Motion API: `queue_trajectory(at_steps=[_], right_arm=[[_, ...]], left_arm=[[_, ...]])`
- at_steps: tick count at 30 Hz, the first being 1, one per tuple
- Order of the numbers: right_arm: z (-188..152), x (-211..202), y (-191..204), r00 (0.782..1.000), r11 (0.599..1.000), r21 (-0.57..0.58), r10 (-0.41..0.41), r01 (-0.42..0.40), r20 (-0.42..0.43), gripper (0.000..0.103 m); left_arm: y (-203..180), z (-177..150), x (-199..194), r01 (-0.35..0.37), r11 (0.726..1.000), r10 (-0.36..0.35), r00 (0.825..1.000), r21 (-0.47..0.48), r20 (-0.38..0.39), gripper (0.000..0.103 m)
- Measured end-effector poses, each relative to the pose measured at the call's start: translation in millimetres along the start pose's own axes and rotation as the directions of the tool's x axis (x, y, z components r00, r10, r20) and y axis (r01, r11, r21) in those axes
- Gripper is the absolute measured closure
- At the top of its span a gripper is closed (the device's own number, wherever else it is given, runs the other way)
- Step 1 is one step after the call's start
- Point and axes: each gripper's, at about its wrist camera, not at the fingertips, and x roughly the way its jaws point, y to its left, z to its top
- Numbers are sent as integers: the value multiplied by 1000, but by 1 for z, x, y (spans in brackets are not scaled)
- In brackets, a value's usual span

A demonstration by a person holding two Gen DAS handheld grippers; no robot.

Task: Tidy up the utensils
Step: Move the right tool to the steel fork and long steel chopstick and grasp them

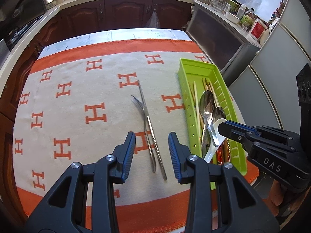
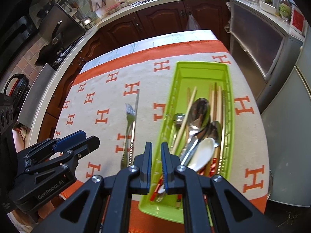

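- Blue-padded left gripper point(image 1: 152, 156) gapes wide, empty, over our steel fork point(image 1: 144, 116) and ridged metal chopstick point(image 1: 150, 128) crossed at frame centre; closing could pinch both.
- Right gripper point(image 2: 156, 165) nearly shut, seemingly empty, low above our lime plastic tray point(image 2: 202, 66); it could nudge the white ceramic spoon point(image 2: 202, 153).

The tray's point(image 2: 202, 68) near end — and utensil handles there — sit hidden behind the right gripper point(image 2: 156, 163).
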Motion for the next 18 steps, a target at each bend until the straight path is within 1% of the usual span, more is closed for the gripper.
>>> queue_trajectory(at_steps=[5, 12, 15, 18], right_arm=[[2, 9, 18, 1000, 1000, -23, 16, -16, -20, 94], [7, 33, 36, 997, 999, -25, 41, -43, -63, 94], [11, 51, 41, 994, 998, -12, 53, -55, -93, 94], [14, 66, 43, 993, 999, -8, 43, -44, -114, 94]], left_arm=[[22, -1, -2, -44, 999, 44, 999, -27, 12, 71], [68, -2, 4, -81, 989, 81, 997, -120, -4, 71], [84, -4, 10, -90, 985, 88, 996, -148, -20, 71], [94, -7, 18, -92, 982, 87, 996, -165, -37, 71]])
